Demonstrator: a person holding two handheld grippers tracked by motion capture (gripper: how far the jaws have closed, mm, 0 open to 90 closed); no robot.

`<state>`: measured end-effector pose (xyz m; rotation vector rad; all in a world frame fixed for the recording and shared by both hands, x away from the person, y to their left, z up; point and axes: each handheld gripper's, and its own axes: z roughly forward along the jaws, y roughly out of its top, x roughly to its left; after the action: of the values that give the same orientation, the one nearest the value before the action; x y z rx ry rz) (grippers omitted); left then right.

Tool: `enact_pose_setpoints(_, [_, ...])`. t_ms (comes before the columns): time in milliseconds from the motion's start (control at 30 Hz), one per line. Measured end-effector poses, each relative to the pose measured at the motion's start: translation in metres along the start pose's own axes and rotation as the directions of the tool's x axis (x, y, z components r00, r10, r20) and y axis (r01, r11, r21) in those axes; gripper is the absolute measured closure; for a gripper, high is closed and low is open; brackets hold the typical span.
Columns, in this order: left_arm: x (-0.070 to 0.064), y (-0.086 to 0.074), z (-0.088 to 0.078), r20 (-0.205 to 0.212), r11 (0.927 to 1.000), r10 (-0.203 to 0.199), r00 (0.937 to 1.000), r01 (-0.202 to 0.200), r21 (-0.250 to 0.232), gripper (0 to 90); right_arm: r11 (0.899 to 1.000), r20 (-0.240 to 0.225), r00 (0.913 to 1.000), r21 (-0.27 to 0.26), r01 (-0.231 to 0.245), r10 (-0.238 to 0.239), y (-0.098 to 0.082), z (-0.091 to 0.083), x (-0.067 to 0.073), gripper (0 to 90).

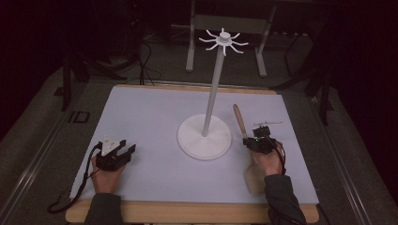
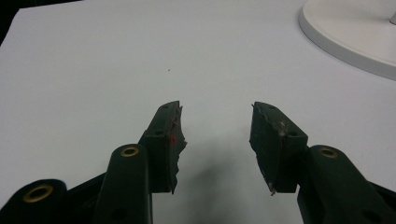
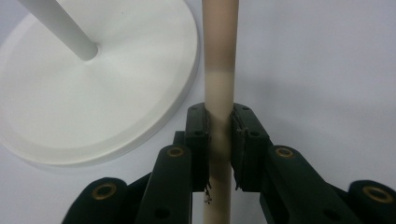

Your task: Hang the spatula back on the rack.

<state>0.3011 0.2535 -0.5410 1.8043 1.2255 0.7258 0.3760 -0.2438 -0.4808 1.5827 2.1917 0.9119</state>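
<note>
Clamping my right gripper (image 3: 219, 140) on the wooden spatula (image 3: 219, 93) beside the stand (image 1: 204, 137), I'm lifting it levelly.

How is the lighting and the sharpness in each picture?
High view: bright table, dark surroundings, soft detail. Left gripper view: sharp, with the left tool casting a shadow on the table. Right gripper view: the wooden handle and white stand base look slightly soft.
</note>
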Motion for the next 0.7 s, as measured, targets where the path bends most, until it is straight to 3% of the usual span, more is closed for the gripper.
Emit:
enact_pose_setpoints(133, [0.000, 0.000, 0.000, -0.004, 1.0000, 0.000, 1.0000, 0.000, -0.004, 53.2, 1.000, -0.033, 0.9994, -0.011, -0.005, 0.005, 0.000, -0.005, -0.001, 78.3])
enact_pose_setpoints(700, [0.000, 0.000, -0.001, -0.006, 1.0000, 0.002, 1.0000, -0.002, -0.005, 52.7, 0.994, -0.064, 0.9976, -0.111, 0.020, -0.027, 0.002, -0.043, 0.003, 78.4])
